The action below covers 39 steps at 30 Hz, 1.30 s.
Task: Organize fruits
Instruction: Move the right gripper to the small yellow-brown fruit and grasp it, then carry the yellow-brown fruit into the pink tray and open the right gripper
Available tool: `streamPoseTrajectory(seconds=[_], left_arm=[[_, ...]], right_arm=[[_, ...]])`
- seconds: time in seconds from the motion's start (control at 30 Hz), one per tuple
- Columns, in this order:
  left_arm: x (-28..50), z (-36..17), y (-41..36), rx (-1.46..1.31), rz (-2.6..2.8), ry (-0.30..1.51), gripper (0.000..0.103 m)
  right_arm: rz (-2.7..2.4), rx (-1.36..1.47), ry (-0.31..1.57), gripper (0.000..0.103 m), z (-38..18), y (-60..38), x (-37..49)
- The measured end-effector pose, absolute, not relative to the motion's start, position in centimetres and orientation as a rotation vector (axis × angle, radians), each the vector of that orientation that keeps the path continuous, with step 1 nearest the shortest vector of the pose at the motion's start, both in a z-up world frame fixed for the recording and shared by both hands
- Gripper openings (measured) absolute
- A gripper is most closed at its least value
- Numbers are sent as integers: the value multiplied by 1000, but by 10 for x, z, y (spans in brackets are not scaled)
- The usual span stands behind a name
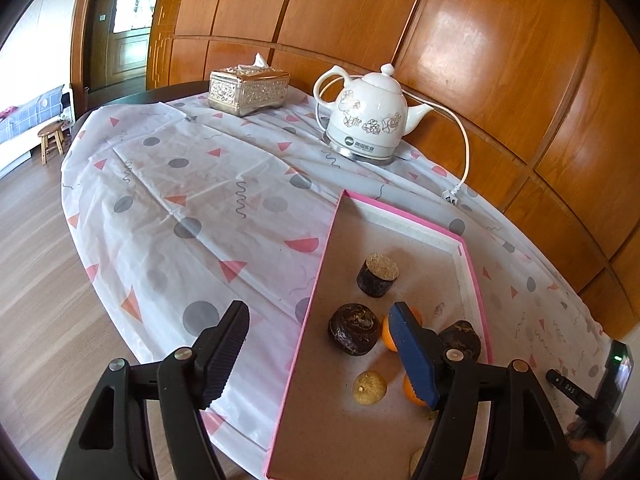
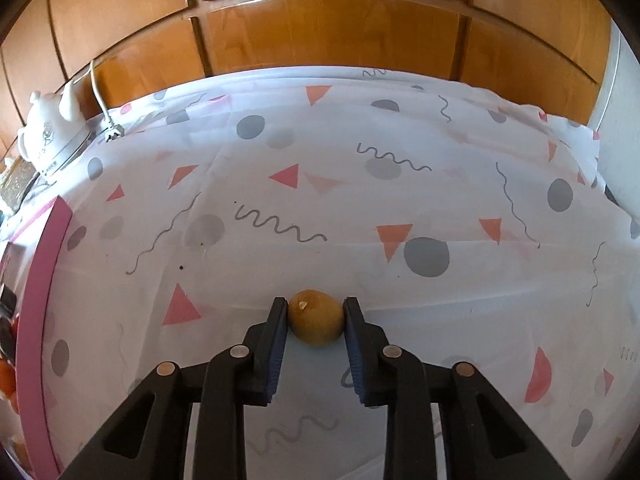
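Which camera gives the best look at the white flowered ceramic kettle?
The left wrist view: the white flowered ceramic kettle stands whole and sharp there, with handle, lid, spout and base. The right wrist view catches it only small and warped at the left edge.

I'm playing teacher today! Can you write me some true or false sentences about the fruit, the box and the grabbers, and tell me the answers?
1. The right gripper pinches a small brown fruit. True.
2. That fruit is inside the pink box. False: it is out over the tablecloth, beside the box.
3. The left gripper holds an orange. False: its jaws stand open with nothing between them, above the box.
4. Dark round fruits lie in the box. True.
5. The kettle stands in the box. False: it stands on the tablecloth, behind the box.
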<state>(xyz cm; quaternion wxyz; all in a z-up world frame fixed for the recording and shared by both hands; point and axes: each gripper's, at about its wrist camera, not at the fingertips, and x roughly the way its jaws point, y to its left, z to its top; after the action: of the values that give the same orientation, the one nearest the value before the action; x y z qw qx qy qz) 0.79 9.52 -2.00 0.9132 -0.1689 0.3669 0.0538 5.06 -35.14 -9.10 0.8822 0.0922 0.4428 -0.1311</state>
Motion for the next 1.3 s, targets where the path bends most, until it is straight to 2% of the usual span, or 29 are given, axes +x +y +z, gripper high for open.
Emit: streamPoseTrajectory(seconds=[0.67, 1.07, 1.3], left_arm=[[-8, -12, 93, -336, 112, 741, 75], [-5, -13, 96, -330, 108, 747, 75], [3, -11, 125, -357, 161, 748, 75]], right_arm=[[-199, 175, 900, 28, -89, -331, 21], [54, 106, 921, 27, -86, -262, 12], [186, 78, 878, 27, -61, -225, 8]])
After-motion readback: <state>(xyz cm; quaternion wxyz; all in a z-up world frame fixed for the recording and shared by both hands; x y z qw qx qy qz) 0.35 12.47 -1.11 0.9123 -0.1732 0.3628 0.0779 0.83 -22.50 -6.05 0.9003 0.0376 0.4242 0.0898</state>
